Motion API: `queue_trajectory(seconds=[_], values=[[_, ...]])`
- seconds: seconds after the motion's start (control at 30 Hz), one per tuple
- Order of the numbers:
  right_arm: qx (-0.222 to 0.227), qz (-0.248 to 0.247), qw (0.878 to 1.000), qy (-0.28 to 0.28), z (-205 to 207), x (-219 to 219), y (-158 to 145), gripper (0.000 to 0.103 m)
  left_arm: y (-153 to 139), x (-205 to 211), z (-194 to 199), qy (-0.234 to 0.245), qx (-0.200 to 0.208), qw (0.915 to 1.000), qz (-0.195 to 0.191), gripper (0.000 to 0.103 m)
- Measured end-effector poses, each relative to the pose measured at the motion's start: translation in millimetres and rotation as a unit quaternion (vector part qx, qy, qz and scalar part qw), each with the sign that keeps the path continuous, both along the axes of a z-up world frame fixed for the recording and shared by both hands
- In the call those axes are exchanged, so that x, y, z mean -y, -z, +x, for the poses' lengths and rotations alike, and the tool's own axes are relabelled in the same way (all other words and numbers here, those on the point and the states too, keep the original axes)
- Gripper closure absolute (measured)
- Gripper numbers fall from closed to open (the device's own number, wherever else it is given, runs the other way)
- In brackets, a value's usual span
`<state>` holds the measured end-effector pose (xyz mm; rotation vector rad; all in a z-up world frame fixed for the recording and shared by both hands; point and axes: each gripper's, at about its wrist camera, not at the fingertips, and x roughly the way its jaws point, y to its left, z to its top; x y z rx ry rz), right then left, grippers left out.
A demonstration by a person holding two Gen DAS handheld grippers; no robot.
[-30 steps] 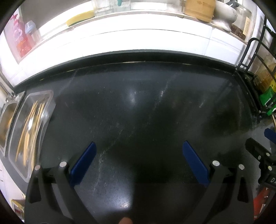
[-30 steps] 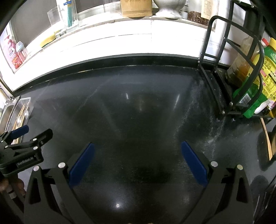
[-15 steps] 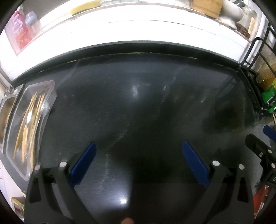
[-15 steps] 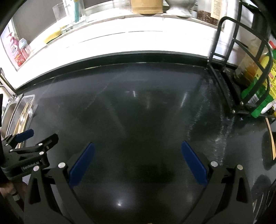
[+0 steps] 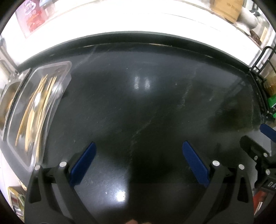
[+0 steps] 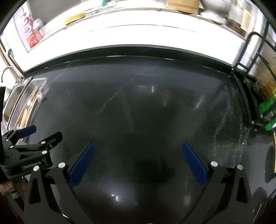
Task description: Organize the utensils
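Note:
A clear plastic tray [image 5: 66, 69] lies at the left edge of the black counter, next to a steel sink. It holds wooden chopsticks [image 5: 40, 106] and a metal spoon [image 5: 37, 101]. The tray also shows in the right wrist view [image 6: 42, 81]. My left gripper [image 5: 138, 162] is open and empty above the bare counter, right of the tray. My right gripper [image 6: 137, 162] is open and empty over the counter's middle. The left gripper also shows at the left of the right wrist view [image 6: 38, 132], and the right gripper at the right of the left wrist view [image 5: 257, 137].
A black wire rack [image 6: 246, 69] with bottles and a green pack [image 6: 267, 112] stands at the counter's right end. A white ledge at the back carries a red-labelled bottle [image 6: 28, 32], a yellow sponge [image 6: 74, 17] and a cardboard box [image 5: 226, 8]. The sink [image 6: 12, 96] lies far left.
Both views have shifted: the counter scene has slid down and right, so the tray sits further into view. Both grippers stay open and empty.

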<state>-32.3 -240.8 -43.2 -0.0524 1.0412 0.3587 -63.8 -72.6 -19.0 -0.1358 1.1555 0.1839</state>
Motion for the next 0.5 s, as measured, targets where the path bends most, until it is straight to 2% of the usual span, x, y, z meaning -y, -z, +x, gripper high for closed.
queue_trajectory(seconds=[0.33, 0.5], values=[[0.0, 0.003, 1.0, 0.004, 2.6, 4.7, -1.3, 0.007, -12.1, -4.3, -2.2, -0.009, 0.045, 0.9988, -0.019, 0.006], [0.002, 0.002, 1.0, 0.012, 1.8, 11.6, -1.1, 0.007, -10.0, 2.6, 0.7, -0.001, 0.038, 0.999, -0.023, 0.006]])
